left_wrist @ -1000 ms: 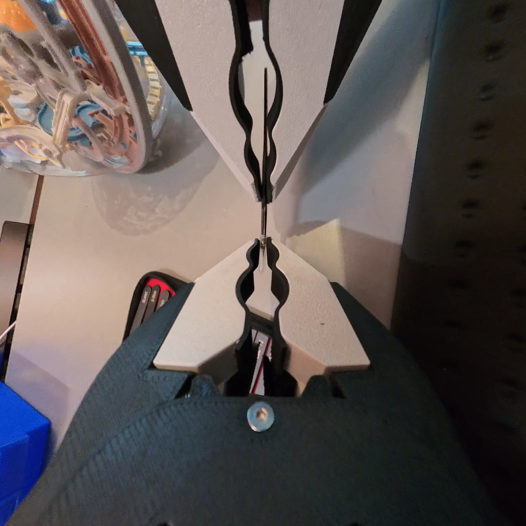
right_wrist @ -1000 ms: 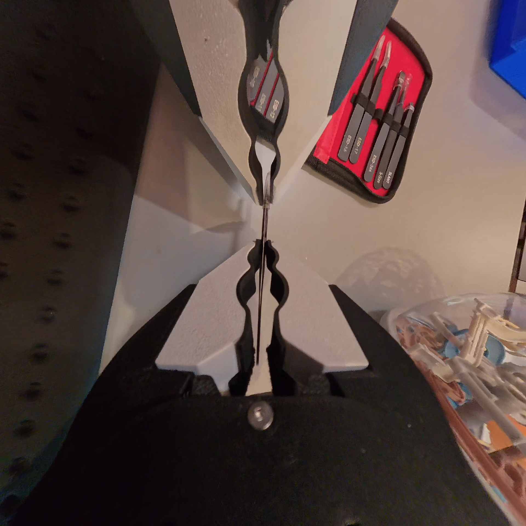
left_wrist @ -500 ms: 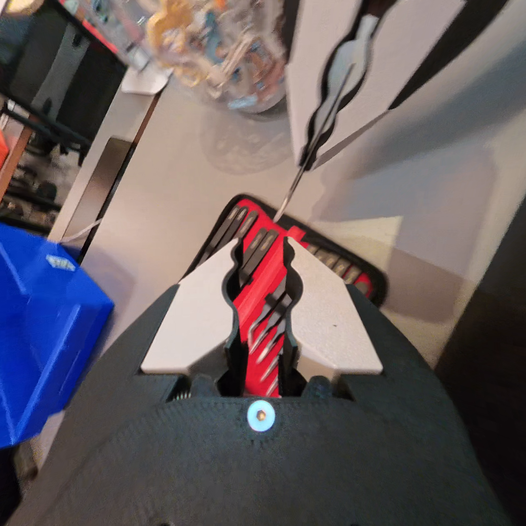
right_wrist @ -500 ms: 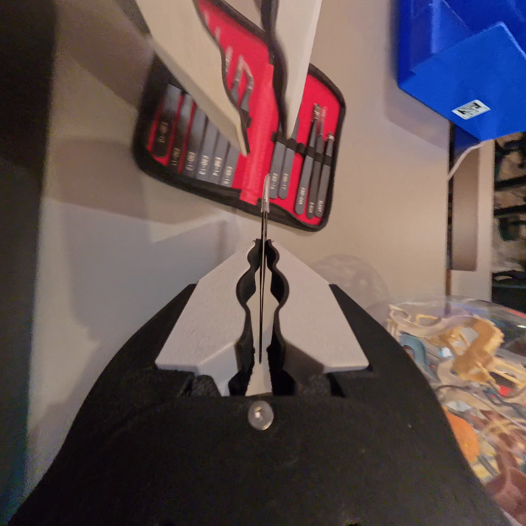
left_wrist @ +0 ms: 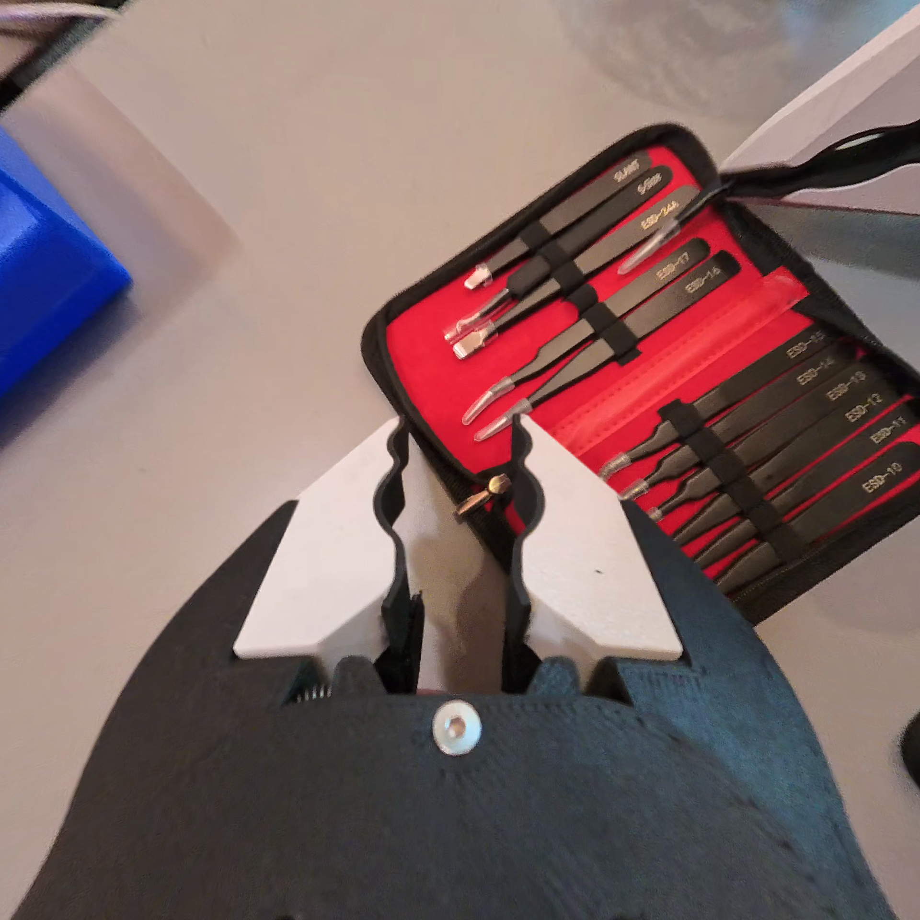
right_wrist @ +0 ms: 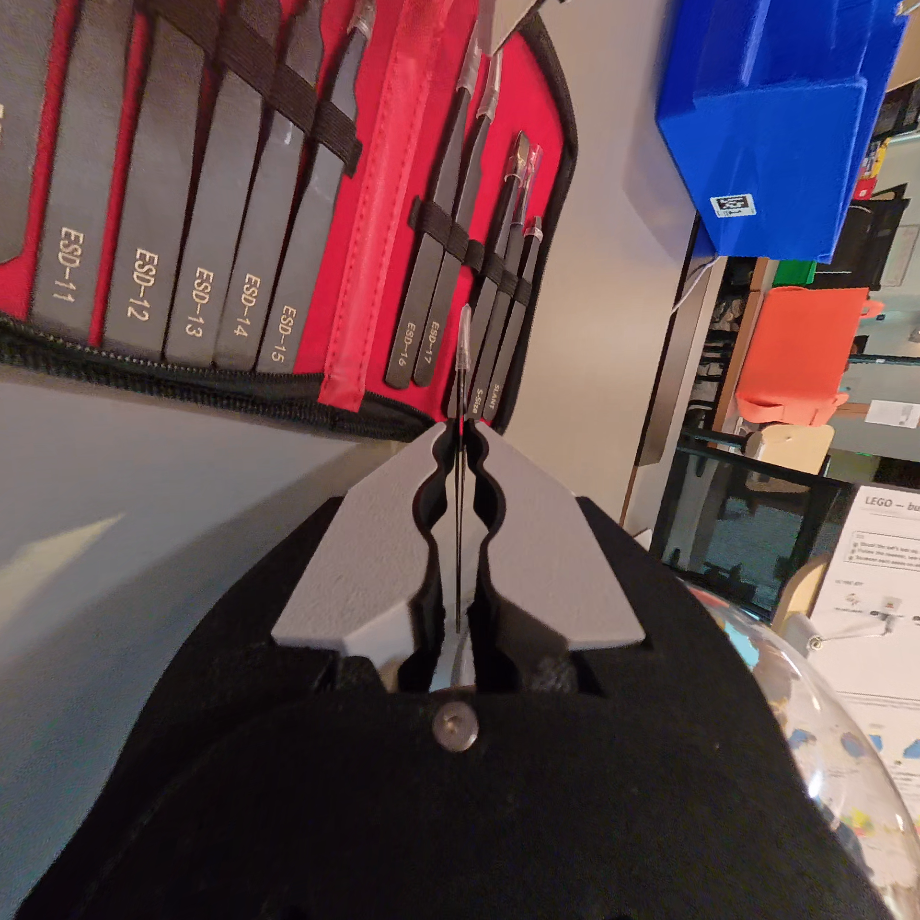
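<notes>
An open black zip case with a red lining (left_wrist: 697, 338) lies on the grey table and holds several black tweezers under elastic straps. My left gripper (left_wrist: 460, 422) is open and empty, its fingertips over the case's near corner, either side of the brass zipper pull (left_wrist: 480, 498). My right gripper (right_wrist: 462, 425) is shut on thin black tweezers (right_wrist: 460, 522) seen edge-on, whose clear-capped tip points over the case (right_wrist: 378, 199). In the left wrist view the right gripper (left_wrist: 728, 185) comes in from the upper right, with the capped tip (left_wrist: 647, 249) above the strapped tweezers.
A blue bin (left_wrist: 50, 279) stands on the table left of the case and also shows in the right wrist view (right_wrist: 776, 124). A clear bowl of small coloured parts (right_wrist: 846, 771) sits at the lower right. Shelving, an orange box (right_wrist: 806, 348) and a printed sheet (right_wrist: 876, 572) lie beyond the table edge. My right fingertips sit around 15 cm from my left ones.
The left gripper opened and let go of the tweezers' tip, then swung down to the case's corner. The right gripper kept the tweezers and carried them over the case.
</notes>
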### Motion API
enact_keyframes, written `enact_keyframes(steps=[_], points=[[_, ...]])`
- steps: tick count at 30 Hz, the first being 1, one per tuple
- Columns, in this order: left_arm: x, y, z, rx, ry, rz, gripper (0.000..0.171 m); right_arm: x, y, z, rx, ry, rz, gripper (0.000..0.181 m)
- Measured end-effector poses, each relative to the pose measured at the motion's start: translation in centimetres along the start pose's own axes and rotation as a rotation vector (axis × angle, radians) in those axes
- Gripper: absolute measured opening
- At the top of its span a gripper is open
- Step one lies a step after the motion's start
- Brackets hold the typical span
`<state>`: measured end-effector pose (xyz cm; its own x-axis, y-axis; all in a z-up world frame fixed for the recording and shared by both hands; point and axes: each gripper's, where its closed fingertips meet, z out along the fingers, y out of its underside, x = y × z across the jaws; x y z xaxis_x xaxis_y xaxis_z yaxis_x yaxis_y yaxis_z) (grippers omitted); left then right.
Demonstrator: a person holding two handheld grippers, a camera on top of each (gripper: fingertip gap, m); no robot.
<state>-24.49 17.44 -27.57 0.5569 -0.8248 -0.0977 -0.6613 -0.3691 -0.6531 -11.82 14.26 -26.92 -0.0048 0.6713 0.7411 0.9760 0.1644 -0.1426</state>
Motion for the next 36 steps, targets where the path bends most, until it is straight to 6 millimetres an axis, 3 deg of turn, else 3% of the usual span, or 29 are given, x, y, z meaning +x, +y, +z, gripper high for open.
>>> enact_keyframes(steps=[14, 22, 28, 30, 33, 36], points=[[0.5, 0.2, 0.6, 0.058, 0.056, -0.065, 0.032, 0.1, -1.9, 2.1, -0.004, 0.038, -0.012, 0.0], [0.8, 0.0, 0.7, 0.078, 0.063, -0.063, 0.026, 0.8, -4.8, 3.4, -0.001, 0.014, 0.01, 0.0], [0.7, 0.0, 0.7, 0.093, 0.059, -0.066, 0.027, 0.3, -3.5, 1.9, 0.033, -0.084, 0.065, 0.004], [0.7, 0.0, 0.7, 0.094, 0.062, -0.067, 0.027, 0.1, -2.9, 0.7, 0.057, -0.123, 0.115, 0.02], [0.7, 0.0, 0.7, 0.093, 0.062, -0.065, 0.027, 0.2, -1.9, -0.3, 0.082, -0.172, 0.192, 0.02], [0.7, 0.0, 0.7, 0.097, 0.061, -0.067, 0.027, 0.5, 0.0, -1.0, 0.088, -0.198, 0.313, 0.007]])
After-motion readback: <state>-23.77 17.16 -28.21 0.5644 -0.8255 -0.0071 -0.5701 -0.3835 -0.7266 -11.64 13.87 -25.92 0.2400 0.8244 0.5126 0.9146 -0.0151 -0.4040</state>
